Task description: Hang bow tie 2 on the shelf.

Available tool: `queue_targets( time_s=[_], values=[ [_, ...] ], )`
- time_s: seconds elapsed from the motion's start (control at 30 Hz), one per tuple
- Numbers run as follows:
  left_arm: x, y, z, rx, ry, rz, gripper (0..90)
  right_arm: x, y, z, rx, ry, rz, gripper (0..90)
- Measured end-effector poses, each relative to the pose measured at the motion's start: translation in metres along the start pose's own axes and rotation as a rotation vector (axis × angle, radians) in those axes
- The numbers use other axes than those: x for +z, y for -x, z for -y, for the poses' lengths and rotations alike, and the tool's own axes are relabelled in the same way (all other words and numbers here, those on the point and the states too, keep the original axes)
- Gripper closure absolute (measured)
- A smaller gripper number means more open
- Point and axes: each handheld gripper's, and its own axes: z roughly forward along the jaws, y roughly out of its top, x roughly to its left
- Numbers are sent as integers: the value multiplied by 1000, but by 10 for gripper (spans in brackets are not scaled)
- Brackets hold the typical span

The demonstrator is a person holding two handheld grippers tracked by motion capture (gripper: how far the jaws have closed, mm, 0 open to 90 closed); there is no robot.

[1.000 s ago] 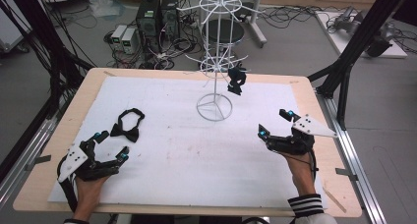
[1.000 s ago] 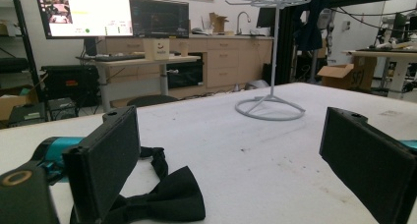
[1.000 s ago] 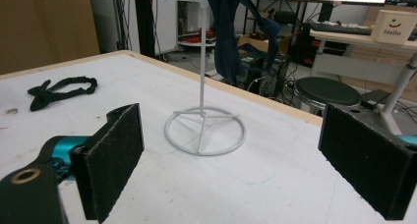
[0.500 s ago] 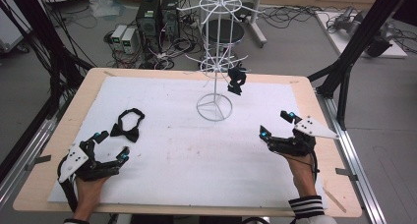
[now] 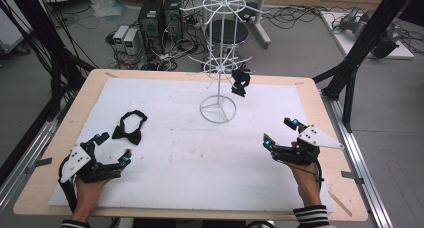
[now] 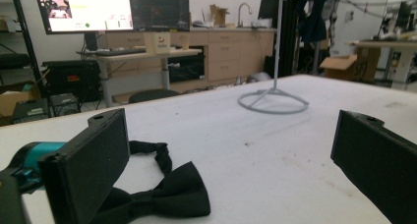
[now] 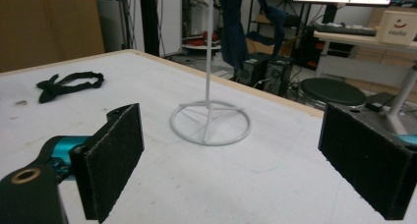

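A black bow tie [image 5: 129, 128] lies flat on the white sheet at the left. My left gripper [image 5: 114, 147] rests just short of it, open, and its jaws have just been opening with nothing between them. In the left gripper view the bow tie [image 6: 164, 192] lies close ahead, partly behind the left jaw of the gripper [image 6: 228, 135]. A second dark bow tie [image 5: 240, 81] hangs on the white wire stand [image 5: 218, 109]. My right gripper [image 5: 278, 131] sits at the table's right, open and empty, facing the stand [image 7: 210, 122] in the right gripper view [image 7: 231, 145].
The white sheet [image 5: 200, 158] covers most of the wooden table [image 5: 320, 103]. Black frame posts [image 5: 360, 53] rise at the right, and computers and cables [image 5: 155, 23] sit on the floor beyond the far edge.
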Motion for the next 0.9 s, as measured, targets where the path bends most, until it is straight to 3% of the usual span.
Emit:
queue_targets(
  time_s=[0.17,0.47,0.63,0.9],
  values=[
    [1,-9,-12,14,-47,18,17,0,-1,5,17,-9,-28,93],
    [12,-25,-44,56,-123,93,17,-7,-3,19,37,26,-25,93],
    [22,-32,-61,101,-184,137,17,-9,-3,27,37,30,-18,93],
    [38,-49,-71,135,-269,181,17,-14,-1,34,58,49,-11,92]
  ],
)
